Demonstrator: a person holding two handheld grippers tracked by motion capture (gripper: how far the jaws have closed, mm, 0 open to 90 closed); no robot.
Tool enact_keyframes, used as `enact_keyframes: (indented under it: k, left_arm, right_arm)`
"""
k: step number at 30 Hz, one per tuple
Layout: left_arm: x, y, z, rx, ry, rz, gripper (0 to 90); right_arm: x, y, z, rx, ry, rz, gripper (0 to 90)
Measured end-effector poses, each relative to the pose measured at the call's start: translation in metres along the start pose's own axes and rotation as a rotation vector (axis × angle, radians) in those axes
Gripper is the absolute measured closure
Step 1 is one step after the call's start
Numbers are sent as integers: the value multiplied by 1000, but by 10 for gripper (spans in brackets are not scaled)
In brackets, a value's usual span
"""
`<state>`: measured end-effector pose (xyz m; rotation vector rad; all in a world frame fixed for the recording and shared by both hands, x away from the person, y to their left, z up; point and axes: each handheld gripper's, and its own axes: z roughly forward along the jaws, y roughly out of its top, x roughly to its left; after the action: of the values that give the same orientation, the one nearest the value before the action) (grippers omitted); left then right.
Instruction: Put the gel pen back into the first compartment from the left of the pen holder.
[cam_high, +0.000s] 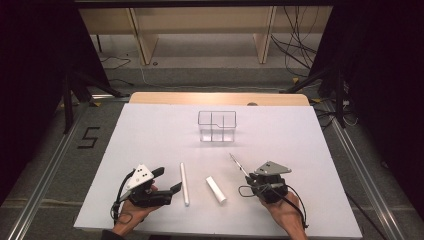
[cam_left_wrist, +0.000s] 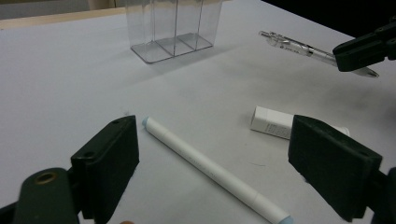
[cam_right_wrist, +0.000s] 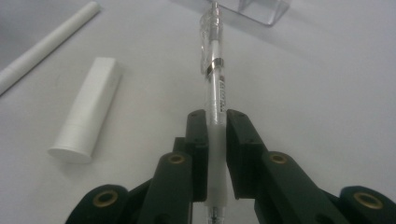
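My right gripper (cam_right_wrist: 215, 128) is shut on a clear ballpoint pen (cam_right_wrist: 215, 70), which sticks out forward from the jaws toward the clear divided holder (cam_high: 217, 126). In the high view the pen (cam_high: 237, 164) slants up and left from the right gripper (cam_high: 254, 176). My left gripper (cam_high: 166, 180) rests low at the table's front left, jaws wide open with nothing between the pads. A long white marker (cam_high: 184, 183) lies just right of it; in the left gripper view the marker (cam_left_wrist: 212, 170) runs diagonally in front of the open jaws. A short white tube (cam_high: 215, 189) lies between the hands.
The white sheet (cam_high: 150, 130) covers the table, with a wooden edge (cam_high: 220, 98) at the back. The holder (cam_left_wrist: 170, 28) stands upright at the centre back. Dark stands and cables flank the table on the floor.
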<state>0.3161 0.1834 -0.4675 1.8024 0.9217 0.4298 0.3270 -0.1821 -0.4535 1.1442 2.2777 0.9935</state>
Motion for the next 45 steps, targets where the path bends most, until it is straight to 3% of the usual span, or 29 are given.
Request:
enact_keyframes:
  k: [8, 14, 21, 27, 32, 34, 38, 45]
  left_arm:
    - [0, 1, 0, -1, -11, -13, 157]
    - [-1, 3, 1, -3, -31, -28, 157]
    - [-2, 9, 5, 15, -70, -35, 157]
    - [-4, 23, 8, 86, -115, 29, 159]
    - [-9, 40, 10, 148, -139, 110, 160]
    - [-11, 46, 11, 158, -138, 143, 160]
    - [-13, 58, 12, 164, -152, 167, 162]
    - [-27, 75, 22, 216, -203, 232, 167]
  right_arm:
    - [18, 7, -7, -29, 33, -123, 806]
    - [27, 10, -14, -49, 30, -190, 805]
    - [38, 12, -17, -70, 9, -304, 805]
    - [47, 13, -18, -76, -3, -399, 805]
    - [55, 12, -17, -84, -26, -477, 805]
    - [59, 11, -17, -94, -44, -536, 805]
    - [68, 8, -15, -99, -69, -626, 805]
    - [75, 6, -15, -112, -90, -727, 805]
